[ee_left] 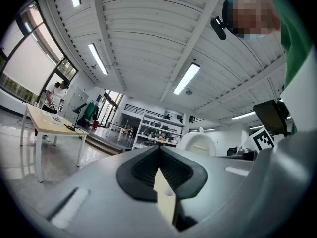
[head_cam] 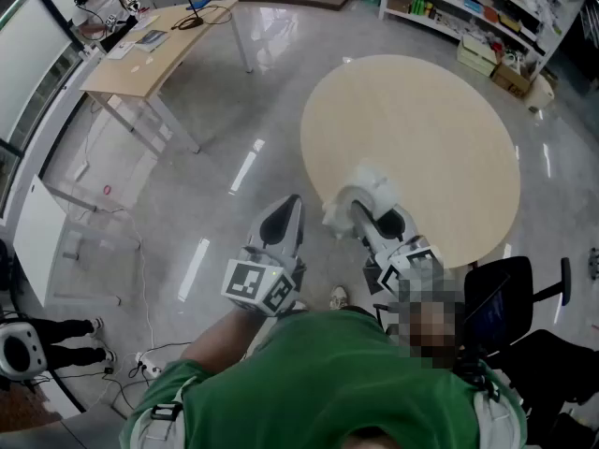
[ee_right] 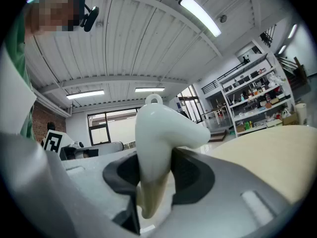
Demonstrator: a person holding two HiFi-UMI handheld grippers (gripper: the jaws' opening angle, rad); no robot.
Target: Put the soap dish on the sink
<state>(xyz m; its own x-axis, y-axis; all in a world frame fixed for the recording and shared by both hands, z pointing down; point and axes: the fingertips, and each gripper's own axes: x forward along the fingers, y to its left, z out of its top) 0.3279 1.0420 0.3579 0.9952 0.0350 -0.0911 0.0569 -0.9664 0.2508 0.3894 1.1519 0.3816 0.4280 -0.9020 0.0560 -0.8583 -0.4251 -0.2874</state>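
At the round table's (head_cam: 421, 129) edge — right gripper (ee_right: 156, 175) grips soap dish (ee_right: 158, 128).

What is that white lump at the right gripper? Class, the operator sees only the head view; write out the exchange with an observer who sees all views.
Observer: The right gripper view shows a glossy white curved soap dish between the right gripper's dark fingers, which press on both its sides.
Operator: Does it have any feature I can't make out?
Observer: A small ring-shaped loop sits at its far end.
Operator: Is the left gripper carrying anything?
Observer: No. The left gripper view shows the left gripper closed, with nothing held.
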